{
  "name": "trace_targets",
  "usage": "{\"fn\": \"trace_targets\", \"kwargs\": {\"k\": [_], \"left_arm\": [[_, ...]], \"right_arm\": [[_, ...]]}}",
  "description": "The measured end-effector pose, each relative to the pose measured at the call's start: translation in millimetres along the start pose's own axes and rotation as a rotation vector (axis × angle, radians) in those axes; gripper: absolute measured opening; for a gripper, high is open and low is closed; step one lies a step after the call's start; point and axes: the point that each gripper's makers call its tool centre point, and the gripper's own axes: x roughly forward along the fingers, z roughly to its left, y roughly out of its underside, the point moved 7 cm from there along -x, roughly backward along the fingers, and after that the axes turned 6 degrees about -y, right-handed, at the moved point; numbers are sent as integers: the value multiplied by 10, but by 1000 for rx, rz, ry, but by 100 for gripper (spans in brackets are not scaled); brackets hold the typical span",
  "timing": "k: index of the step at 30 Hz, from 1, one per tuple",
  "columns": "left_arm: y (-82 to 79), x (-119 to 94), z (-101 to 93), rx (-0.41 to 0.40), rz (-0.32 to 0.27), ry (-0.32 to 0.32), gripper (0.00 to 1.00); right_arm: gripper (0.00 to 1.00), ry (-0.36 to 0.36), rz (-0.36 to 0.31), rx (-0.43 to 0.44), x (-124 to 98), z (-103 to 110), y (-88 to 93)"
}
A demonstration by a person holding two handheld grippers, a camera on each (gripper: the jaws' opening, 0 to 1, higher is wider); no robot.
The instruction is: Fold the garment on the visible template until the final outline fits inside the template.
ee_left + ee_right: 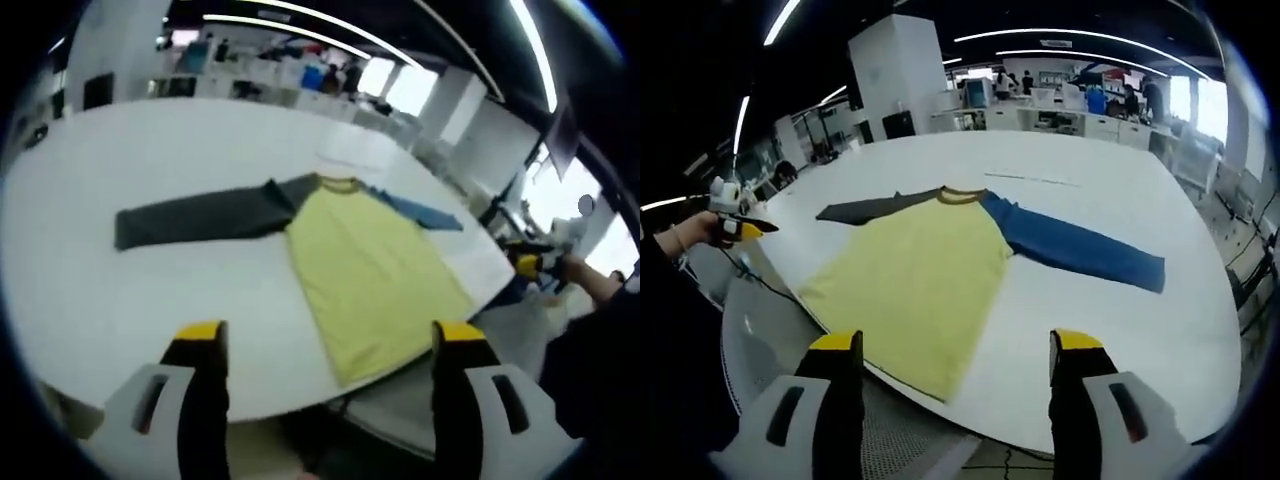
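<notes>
Left gripper view. Left gripper (pixel 325 345) low in frame, jaws spread wide, nothing between them; yellow-tipped fingers (pixel 200 333) hang over the near edge of the white table (pixel 120 300). Garment (pixel 370 270) lies flat and unfolded on the table: yellow body, dark grey sleeve (pixel 200 215) stretched out to the left, blue sleeve (pixel 420 212) to the right, brownish collar at the far end. Its hem reaches the near table edge, just ahead of the right-hand jaw. No template outline can be made out on the white surface; only a faint pale patch beyond the collar, too washed out to read. At far right the other gripper (pixel 535 265) comes in, small and blurred, held in a hand (pixel 580 272) with the forearm running off the frame edge.

Right gripper view. At far left a hand (pixel 695 232) holds the left gripper level, yellow tips pointing toward the table; wrist and arm cut off by the edge. Garment body is centre, blue sleeve angled out right, grey sleeve mostly hidden behind the body. Right gripper (pixel 955 350) jaws wide apart, empty, poised at the near table rim. Thin faint line on the table beyond the collar, unclear what. No writing legible anywhere.
</notes>
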Motion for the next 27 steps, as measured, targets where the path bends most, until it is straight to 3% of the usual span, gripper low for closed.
{"fn": "trace_targets", "kwargs": {"k": [12, 27], "left_arm": [[-142, -164, -94, 57, -18, 35, 90], [-76, -337, -33, 113, 43, 42, 99]], "right_arm": [[100, -4, -12, 8, -135, 20, -53], [100, -10, -14, 43, -332, -18, -33]]}}
